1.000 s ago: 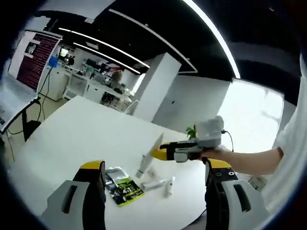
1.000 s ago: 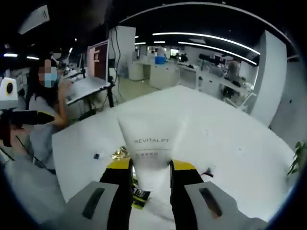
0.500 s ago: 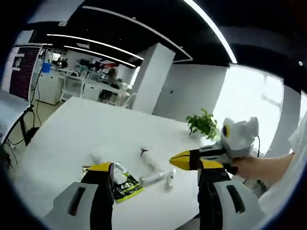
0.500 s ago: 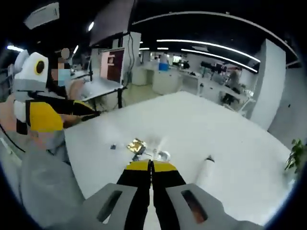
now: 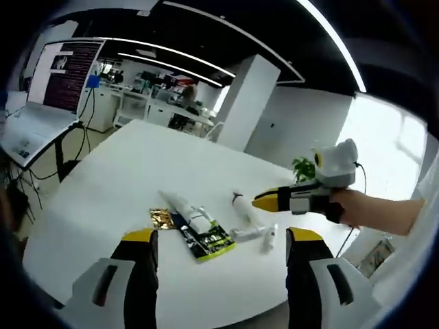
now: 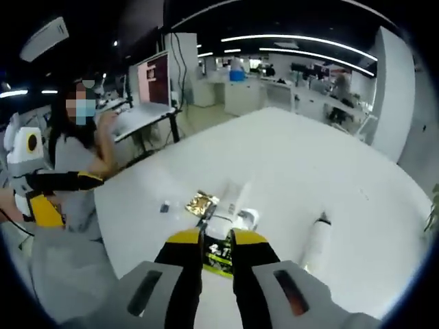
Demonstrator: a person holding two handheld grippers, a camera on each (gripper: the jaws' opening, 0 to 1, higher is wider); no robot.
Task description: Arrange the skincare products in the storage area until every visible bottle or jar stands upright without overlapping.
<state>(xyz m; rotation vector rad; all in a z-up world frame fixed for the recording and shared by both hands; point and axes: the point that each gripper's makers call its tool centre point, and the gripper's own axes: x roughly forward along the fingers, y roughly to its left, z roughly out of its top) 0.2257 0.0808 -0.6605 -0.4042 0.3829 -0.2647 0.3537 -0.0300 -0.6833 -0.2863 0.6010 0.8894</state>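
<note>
Since a second ago the Revitalift tube has left the right tongs (image 6: 215,241), which now hover nearly closed and empty above the desk (image 5: 123,178). Left tongs (image 5: 218,236) are wide apart, holding nothing. On that desk the white tube (image 5: 186,208), the green-black sachet (image 5: 209,240), a second tube (image 6: 314,243) and small vials (image 5: 269,238) all lie flat, close together. Nothing stands upright; the arranging looks barely begun

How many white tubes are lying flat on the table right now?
4, all flat on the white table: a large white tube partly over the green packet, a dark-capped white tube beside it, two small white tubes close by. Others may be hidden.
</note>
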